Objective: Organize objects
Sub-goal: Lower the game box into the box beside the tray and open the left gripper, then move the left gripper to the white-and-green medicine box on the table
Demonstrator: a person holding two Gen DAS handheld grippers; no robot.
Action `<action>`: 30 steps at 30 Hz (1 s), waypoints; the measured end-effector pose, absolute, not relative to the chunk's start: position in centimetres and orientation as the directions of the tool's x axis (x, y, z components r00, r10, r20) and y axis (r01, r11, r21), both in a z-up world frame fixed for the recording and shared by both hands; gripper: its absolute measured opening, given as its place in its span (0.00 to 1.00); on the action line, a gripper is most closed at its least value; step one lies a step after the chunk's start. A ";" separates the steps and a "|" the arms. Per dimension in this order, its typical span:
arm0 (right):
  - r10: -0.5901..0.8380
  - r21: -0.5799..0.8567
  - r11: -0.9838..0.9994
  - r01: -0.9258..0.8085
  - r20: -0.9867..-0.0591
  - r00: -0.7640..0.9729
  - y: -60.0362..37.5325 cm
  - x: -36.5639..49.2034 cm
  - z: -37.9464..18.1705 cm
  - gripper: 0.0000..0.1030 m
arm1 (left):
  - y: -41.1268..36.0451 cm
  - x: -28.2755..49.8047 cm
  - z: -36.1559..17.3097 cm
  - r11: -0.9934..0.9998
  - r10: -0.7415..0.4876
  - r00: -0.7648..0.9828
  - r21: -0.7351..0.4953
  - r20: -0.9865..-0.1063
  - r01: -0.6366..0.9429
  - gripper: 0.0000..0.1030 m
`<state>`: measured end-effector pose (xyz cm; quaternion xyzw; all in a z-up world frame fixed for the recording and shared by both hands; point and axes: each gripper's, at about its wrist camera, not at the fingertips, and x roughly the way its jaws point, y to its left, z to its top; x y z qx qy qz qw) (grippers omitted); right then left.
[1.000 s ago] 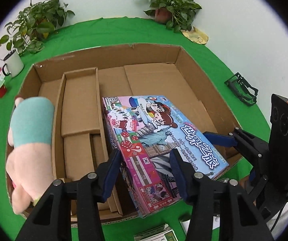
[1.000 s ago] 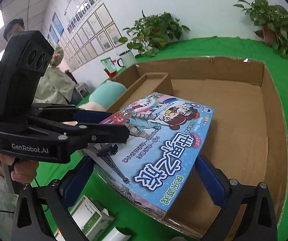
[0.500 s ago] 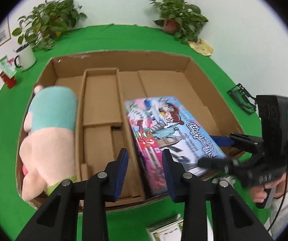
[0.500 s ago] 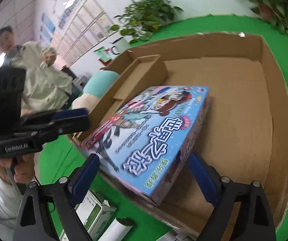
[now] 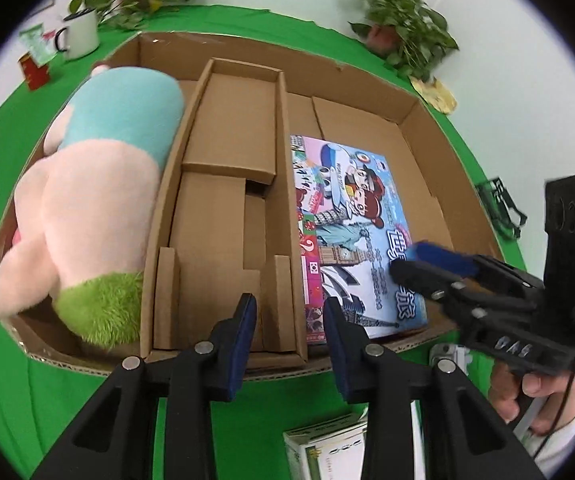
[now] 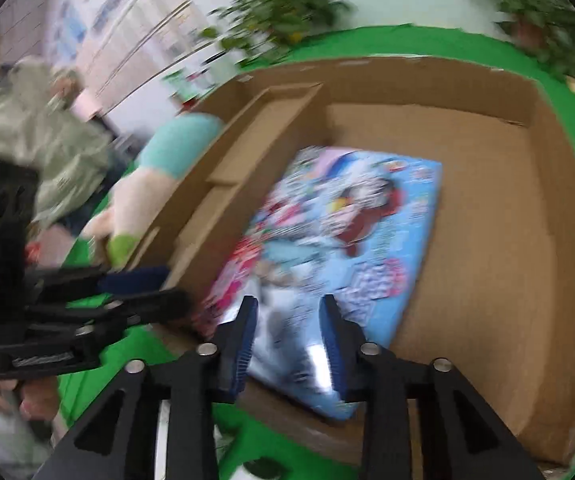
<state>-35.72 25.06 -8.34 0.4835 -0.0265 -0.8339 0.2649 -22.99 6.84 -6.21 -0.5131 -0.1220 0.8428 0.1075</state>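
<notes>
Nearest the left wrist camera, the left claw (image 5: 289, 324) hangs over the near rim of the cardboard box (image 5: 339, 76) with its blue-padded fingers apart and nothing between them; below it, on the green counter (image 5: 67, 404), a small green-and-white carton (image 5: 327, 446) lies just outside the box; to the right the right claw (image 5: 401, 262) reaches in from the side over the near corner of the board game box (image 5: 351, 232), and from this view I cannot tell whether it touches the lid; in the right wrist view, which is blurred, the right claw (image 6: 287, 324) shows its fingers apart and empty above the near end of the game box (image 6: 343, 248); the game box lies flat on the floor of the large right compartment, its long left edge against the cardboard divider (image 5: 283, 184); the narrow middle compartment (image 5: 227, 184) holds only folded cardboard inserts; in the left compartment a plush toy (image 5: 87, 200), pink with a teal band and a green tuft, lies lengthwise and rises above the box wall; farther back on the counter stand a white mug (image 5: 81, 34) and a small red packet (image 5: 35, 74) at the left, a black wire rack (image 5: 501, 210) at the right, and two potted plants (image 5: 401, 28) against the white wall.
</notes>
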 end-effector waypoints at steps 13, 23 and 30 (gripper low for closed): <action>-0.420 0.296 -0.899 0.323 -0.791 -0.444 25.1 -34.4 -7.9 0.86 | 6.4 -19.7 -2.0 -0.987 0.163 -0.671 -0.121 -0.723 -0.108 0.59; -0.347 0.183 -0.934 0.307 -0.671 -0.656 27.7 -21.9 -3.1 1.00 | 6.2 -14.7 0.5 -0.980 0.194 -0.753 -0.088 -0.629 -0.179 0.73; -0.395 0.187 -0.904 0.384 -0.707 -0.586 28.5 -12.0 -5.0 1.00 | 4.6 -10.8 -2.0 -0.968 0.245 -0.675 -0.138 -0.696 -0.208 0.73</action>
